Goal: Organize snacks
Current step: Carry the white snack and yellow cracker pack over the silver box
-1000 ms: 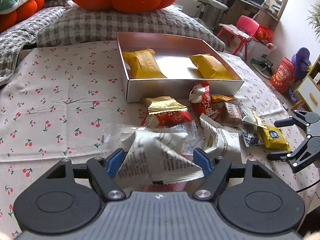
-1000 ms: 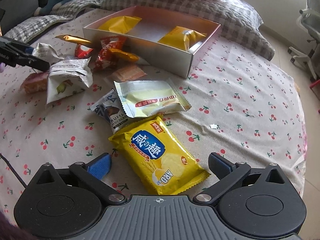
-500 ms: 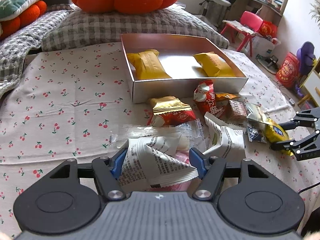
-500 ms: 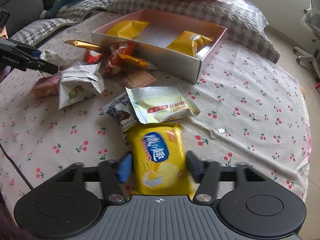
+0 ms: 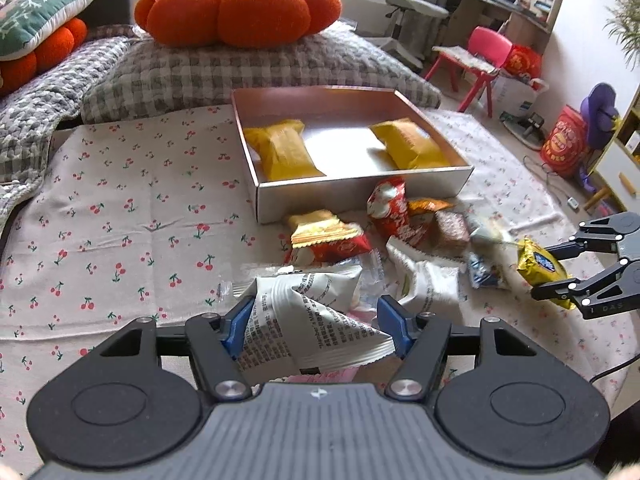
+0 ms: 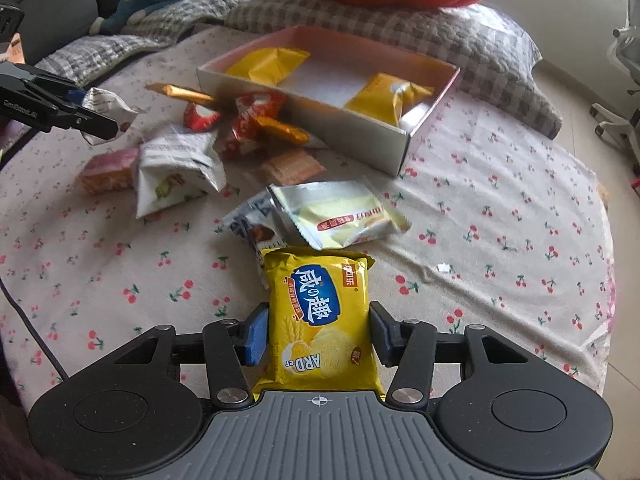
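— Now, item one: what does the right gripper (image 6: 316, 336) hold?
— Yellow cracker packet (image 6: 320, 320), blue oval label, clamped between both blue pads, jaws having just closed onto it. It stands lengthwise along the fingers, above the cherry-print cloth (image 6: 500, 208).

— Item two, the left gripper (image 5: 314, 326)?
— White printed packet (image 5: 308, 320), crumpled; jaws have been closing on it, and both blue pads press its sides. A pink wrapper shows just beneath it.

— Item three, the box?
— Open shallow box (image 5: 360, 192), pale walls, on the cloth beyond the loose snacks. Contents: two yellow packets, one at the left end (image 5: 280, 152), one at the right end (image 5: 408, 144), bare floor between them.

— Loose stock?
— Red-and-gold packet (image 5: 326, 236) and red packet (image 5: 390, 210) just before the box's near wall; second white packet (image 6: 176, 172); silver-and-yellow packet (image 6: 340, 216) overlapping a dark chocolate wrapper (image 6: 252, 228).

— Surroundings?
— Orange pumpkin cushion (image 5: 236, 4) on a checked pillow (image 5: 240, 72) behind the box.
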### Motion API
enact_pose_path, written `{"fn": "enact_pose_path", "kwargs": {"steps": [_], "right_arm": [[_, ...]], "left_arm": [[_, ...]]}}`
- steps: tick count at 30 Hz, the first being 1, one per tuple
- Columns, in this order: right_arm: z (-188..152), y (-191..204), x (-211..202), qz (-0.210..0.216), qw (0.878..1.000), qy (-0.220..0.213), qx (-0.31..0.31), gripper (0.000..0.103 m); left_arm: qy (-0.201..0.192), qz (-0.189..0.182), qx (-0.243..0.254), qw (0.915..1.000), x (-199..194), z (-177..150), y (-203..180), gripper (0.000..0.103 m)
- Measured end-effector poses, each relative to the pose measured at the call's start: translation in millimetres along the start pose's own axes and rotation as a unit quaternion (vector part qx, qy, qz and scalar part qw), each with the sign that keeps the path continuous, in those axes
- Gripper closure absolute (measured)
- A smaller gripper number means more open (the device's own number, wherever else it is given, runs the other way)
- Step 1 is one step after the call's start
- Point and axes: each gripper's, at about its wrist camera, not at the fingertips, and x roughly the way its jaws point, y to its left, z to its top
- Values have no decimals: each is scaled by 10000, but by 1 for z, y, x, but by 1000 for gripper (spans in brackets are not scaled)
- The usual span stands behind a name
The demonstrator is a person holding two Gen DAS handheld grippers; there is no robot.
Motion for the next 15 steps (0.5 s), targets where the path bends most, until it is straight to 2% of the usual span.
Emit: {"fn": "enact_pose_path", "kwargs": {"steps": [8,15], "right_arm": [[19,-3,-20,92,9990,-384,211,53],[39,-5,-16,32,9980,-487,405,53]], "left_arm": [[-295,-261,-20,9992,-17,13,-8,41],[-416,-293,-10,9987,-10,28,-20,41]]}}
